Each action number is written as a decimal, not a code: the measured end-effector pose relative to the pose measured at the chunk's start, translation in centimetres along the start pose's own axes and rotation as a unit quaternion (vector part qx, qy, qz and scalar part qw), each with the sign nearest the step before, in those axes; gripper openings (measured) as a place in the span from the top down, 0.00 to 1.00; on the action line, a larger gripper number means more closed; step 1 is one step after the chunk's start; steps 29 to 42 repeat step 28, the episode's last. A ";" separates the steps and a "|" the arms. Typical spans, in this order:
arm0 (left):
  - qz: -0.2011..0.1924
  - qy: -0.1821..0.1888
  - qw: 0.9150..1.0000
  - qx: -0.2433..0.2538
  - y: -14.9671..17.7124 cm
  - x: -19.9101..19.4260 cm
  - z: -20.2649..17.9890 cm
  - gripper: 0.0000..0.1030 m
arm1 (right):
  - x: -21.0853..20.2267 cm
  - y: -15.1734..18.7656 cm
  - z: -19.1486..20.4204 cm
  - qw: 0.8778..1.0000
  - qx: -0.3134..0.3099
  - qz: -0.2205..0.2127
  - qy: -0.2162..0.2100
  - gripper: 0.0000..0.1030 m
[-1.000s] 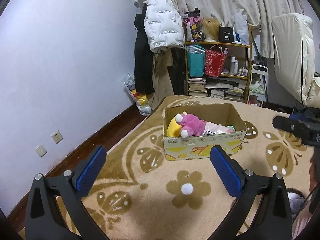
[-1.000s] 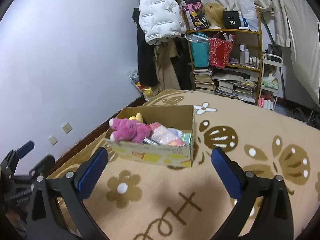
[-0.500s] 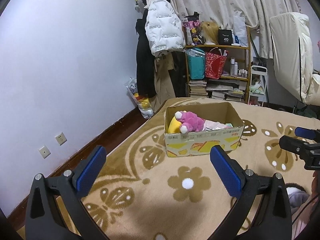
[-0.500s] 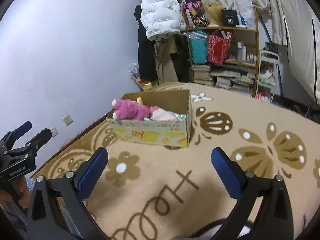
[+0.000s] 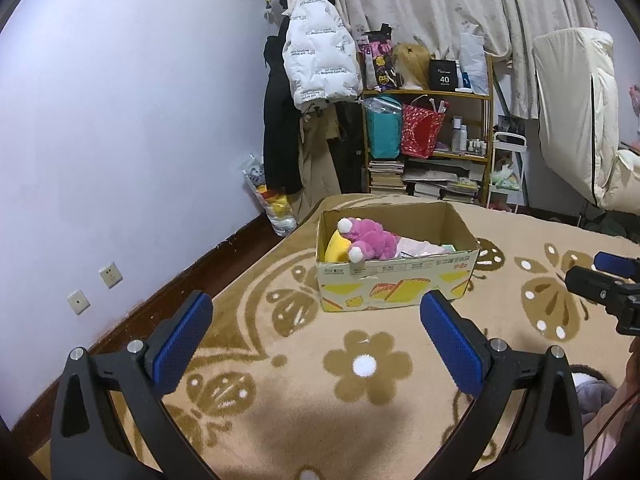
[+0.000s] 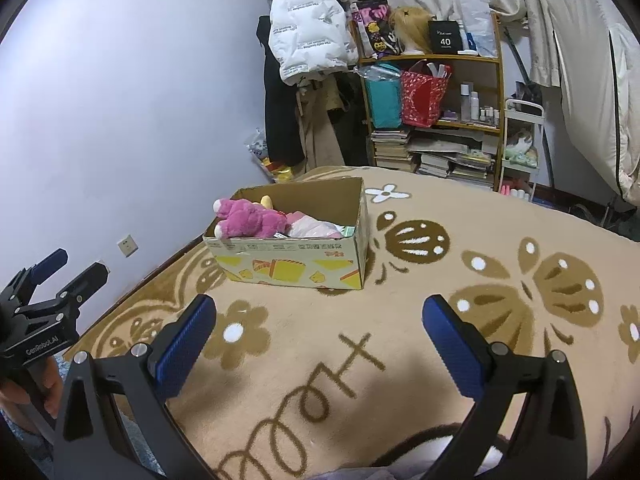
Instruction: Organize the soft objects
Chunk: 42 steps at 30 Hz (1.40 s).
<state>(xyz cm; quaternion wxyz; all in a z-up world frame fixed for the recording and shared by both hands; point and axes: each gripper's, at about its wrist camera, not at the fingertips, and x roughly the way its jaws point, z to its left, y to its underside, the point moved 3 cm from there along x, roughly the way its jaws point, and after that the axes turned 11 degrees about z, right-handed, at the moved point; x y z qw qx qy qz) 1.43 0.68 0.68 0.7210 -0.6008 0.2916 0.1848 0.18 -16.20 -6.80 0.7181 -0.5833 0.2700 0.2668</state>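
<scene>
Task looks nearly done, judging by layout; the cardboard box (image 5: 396,258) sits on the patterned rug (image 5: 280,360) w/ soft items already inside: a pink plush (image 5: 370,240) draped at the front-left corner, a yellow plush (image 5: 336,249) beside it, pale pink fabric (image 6: 314,226) further along; no loose soft items visible on the rug in either view, though a pale shape at the bottom edge of the right-wrist view can't be identified. Left gripper (image 5: 316,332) is released, jaws wide apart, nothing between them; right gripper (image 6: 318,328) likewise spread and empty. Both hang above the rug, well apart from the box. Vs. the earlier frames: box appears smaller and further off in both views, so both tongs have drawn back from it; contents look unchanged.
</scene>
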 end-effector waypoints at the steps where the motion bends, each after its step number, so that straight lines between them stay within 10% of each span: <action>1: 0.002 0.001 1.000 -0.002 0.0 0.1 0.1 0.00 | 0.0 0.0 0.0 1.000 -0.001 0.001 0.000 0.00; 42: 0.014 0.000 1.000 0.009 0.2 0.4 -0.4 0.00 | -0.2 0.1 0.3 1.000 -0.019 0.002 0.014 0.00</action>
